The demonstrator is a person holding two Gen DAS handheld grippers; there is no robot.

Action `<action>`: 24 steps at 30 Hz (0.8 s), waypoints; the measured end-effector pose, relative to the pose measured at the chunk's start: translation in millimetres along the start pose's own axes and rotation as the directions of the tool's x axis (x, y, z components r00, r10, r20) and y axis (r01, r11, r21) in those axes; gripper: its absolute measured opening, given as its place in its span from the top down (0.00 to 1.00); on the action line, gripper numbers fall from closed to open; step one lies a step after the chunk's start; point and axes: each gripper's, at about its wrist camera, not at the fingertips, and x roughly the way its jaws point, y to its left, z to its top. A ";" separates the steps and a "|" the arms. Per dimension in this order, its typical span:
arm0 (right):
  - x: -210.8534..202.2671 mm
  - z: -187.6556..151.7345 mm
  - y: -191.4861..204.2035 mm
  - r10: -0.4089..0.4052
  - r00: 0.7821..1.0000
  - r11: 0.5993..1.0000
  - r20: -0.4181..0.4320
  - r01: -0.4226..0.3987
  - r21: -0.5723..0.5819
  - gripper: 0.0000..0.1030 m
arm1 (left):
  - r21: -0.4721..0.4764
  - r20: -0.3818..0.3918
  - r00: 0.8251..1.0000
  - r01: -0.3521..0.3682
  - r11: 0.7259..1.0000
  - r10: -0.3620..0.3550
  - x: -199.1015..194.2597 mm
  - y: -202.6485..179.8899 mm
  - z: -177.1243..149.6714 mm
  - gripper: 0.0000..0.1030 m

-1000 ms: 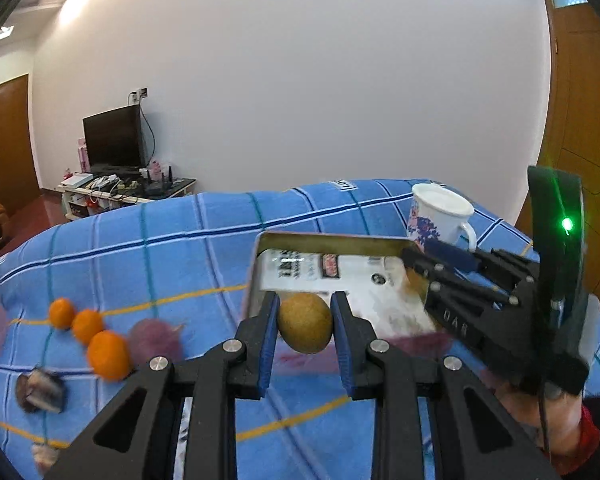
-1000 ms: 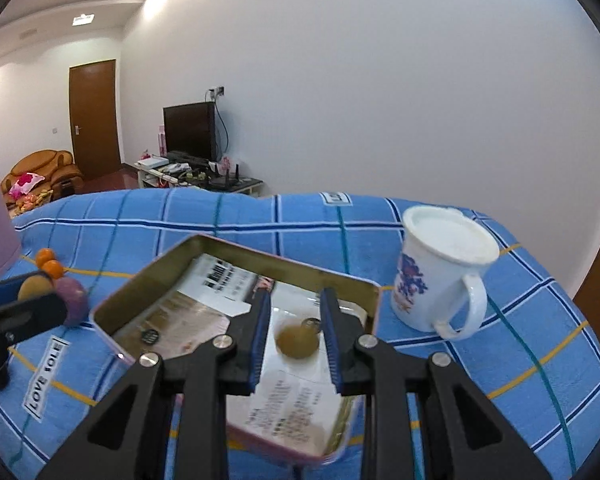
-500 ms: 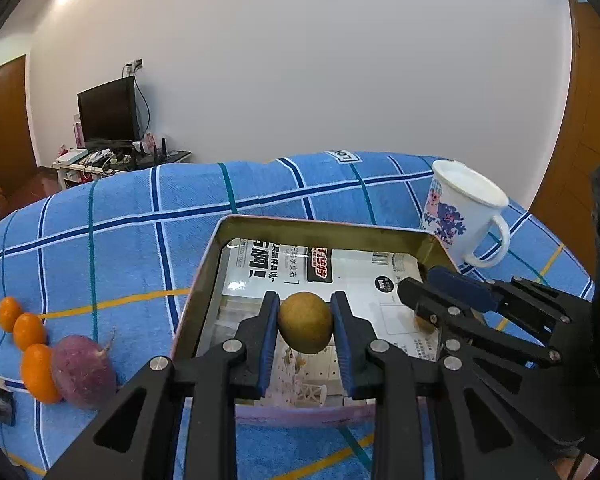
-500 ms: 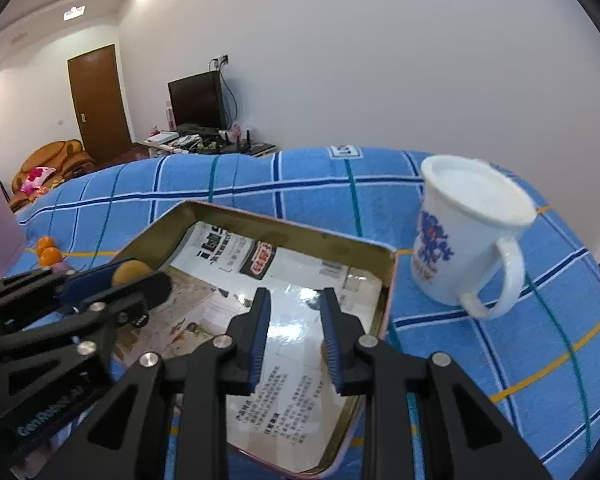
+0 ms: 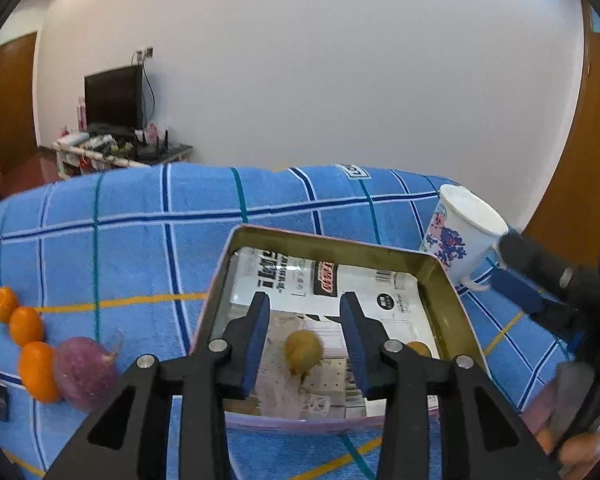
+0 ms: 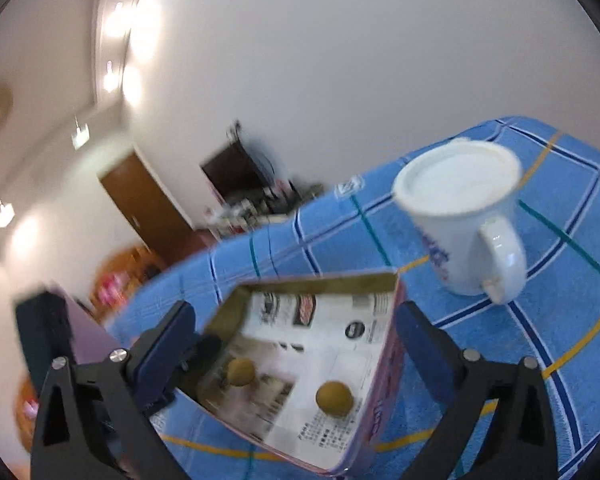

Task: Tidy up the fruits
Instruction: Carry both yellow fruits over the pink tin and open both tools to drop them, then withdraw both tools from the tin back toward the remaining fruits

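A blurred brown fruit (image 5: 304,351) sits inside the metal tin (image 5: 328,242), between the blue pads of the left gripper (image 5: 305,334) but touching neither; those jaws are opening, with clear gaps on both sides of the fruit. A second brown fruit (image 6: 334,398) rests on the paper lining nearer the tin's right wall, apart from the first. The tin's raised gold walls ring both fruits, and most of its lined floor toward the far wall is bare. Left of the tin on the blue checked cloth (image 5: 132,248), a purple round vegetable (image 5: 86,374) touches a row of three small oranges (image 5: 38,372), well clear of the tin's left wall. A white mug (image 5: 460,236) stands just beyond the tin's far right corner. The left gripper angles down over the tin's near edge. The right gripper (image 6: 296,340) is rolled to one side, its jaws opening wide with nothing pressed between them, straddling the tin's near right corner.
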 end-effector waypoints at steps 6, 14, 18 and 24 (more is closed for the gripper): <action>-13.7 6.7 -9.7 -0.060 0.995 0.997 0.078 0.056 0.052 0.00 | -0.035 0.123 0.990 -0.070 0.997 0.074 -35.2 9.5 7.2 0.27; -11.0 1.8 8.9 -0.170 0.978 0.981 0.119 0.180 -0.077 0.00 | -0.072 0.176 0.938 -0.292 0.954 0.300 -57.0 33.0 -9.5 0.25; -19.3 -3.4 23.1 -0.246 0.943 0.947 0.223 0.284 -0.154 0.00 | -0.038 0.183 0.903 -0.389 0.921 0.389 -60.1 31.4 -26.6 0.25; -16.0 -15.8 40.2 -0.277 0.925 0.910 0.259 0.339 -0.238 0.00 | -0.026 0.183 0.883 -0.434 0.900 0.431 -64.2 30.3 -45.8 0.25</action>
